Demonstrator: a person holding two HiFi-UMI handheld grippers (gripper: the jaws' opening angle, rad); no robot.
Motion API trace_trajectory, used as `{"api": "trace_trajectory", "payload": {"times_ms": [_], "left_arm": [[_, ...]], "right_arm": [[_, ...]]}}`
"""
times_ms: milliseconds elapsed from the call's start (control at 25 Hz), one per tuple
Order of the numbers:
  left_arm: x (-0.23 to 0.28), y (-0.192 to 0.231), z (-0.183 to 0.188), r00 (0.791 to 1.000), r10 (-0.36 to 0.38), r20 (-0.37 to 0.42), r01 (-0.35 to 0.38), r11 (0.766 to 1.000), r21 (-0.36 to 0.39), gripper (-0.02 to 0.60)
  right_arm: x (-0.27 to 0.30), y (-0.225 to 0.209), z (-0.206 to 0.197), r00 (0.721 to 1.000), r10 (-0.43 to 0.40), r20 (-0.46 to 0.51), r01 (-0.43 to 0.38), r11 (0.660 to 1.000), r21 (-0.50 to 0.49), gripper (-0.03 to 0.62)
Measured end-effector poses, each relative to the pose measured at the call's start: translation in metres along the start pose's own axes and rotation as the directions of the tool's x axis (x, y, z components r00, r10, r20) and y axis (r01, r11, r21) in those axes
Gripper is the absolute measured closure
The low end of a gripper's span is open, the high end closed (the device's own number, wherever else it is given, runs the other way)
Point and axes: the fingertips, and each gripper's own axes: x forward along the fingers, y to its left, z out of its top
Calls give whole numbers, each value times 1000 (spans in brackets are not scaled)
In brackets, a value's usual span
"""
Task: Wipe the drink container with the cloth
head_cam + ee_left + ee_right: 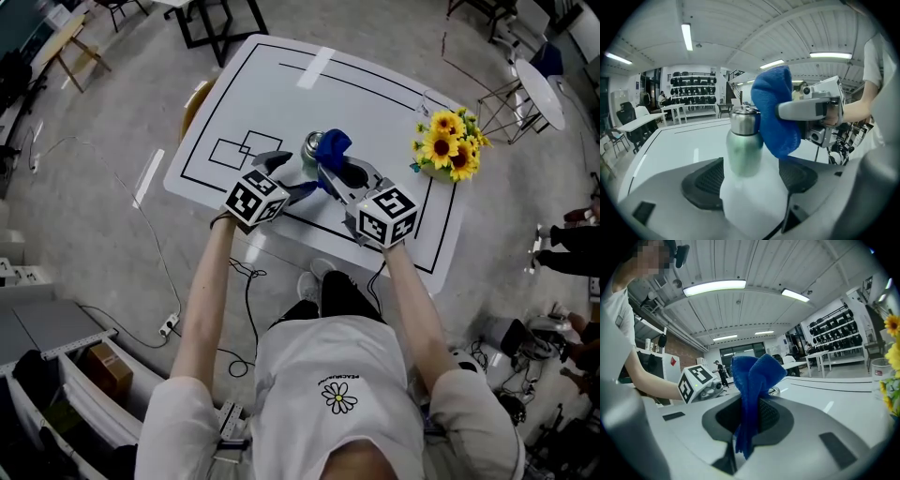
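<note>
A metal drink bottle (309,150) with a green body and silver neck (743,140) stands upright on the white table (281,94). My left gripper (291,175) is open, and the bottle's base sits between its fingertips (751,176), close to the left pad (708,180). My right gripper (330,169) is shut on a blue cloth (333,145). The bunched cloth (773,112) presses against the bottle's right side and neck. In the right gripper view the cloth (752,385) stands up from the shut jaws and hides all of the bottle except its cap (774,391).
A pot of sunflowers (448,145) stands at the table's right edge, with a clear cup (880,369) beside it. Black outlines (239,150) are marked on the tabletop to the left of the bottle. Cables and boxes lie on the floor around the table.
</note>
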Motion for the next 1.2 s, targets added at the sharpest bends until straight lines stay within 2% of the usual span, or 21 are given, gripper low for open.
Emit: {"api": "trace_trajectory", "payload": {"times_ms": [320,520,880,1200], "left_arm": [[30,10,-1,998,-37,-57,40,998,39,225],[31,1,-3,997,-54,-50,56,998,29,225],[31,-30,-7,991,-109,-72,116,988,100,225],[22,-33,-1,992,-114,-63,121,983,138,225]], "right_arm": [[4,-4,2,1000,-1,-8,1,1000,-9,553],[1,-11,2,1000,-11,-17,11,1000,-17,553],[6,-8,-4,999,-7,-45,6,999,-37,553],[7,-2,4,999,23,-30,-23,999,-26,553]]}}
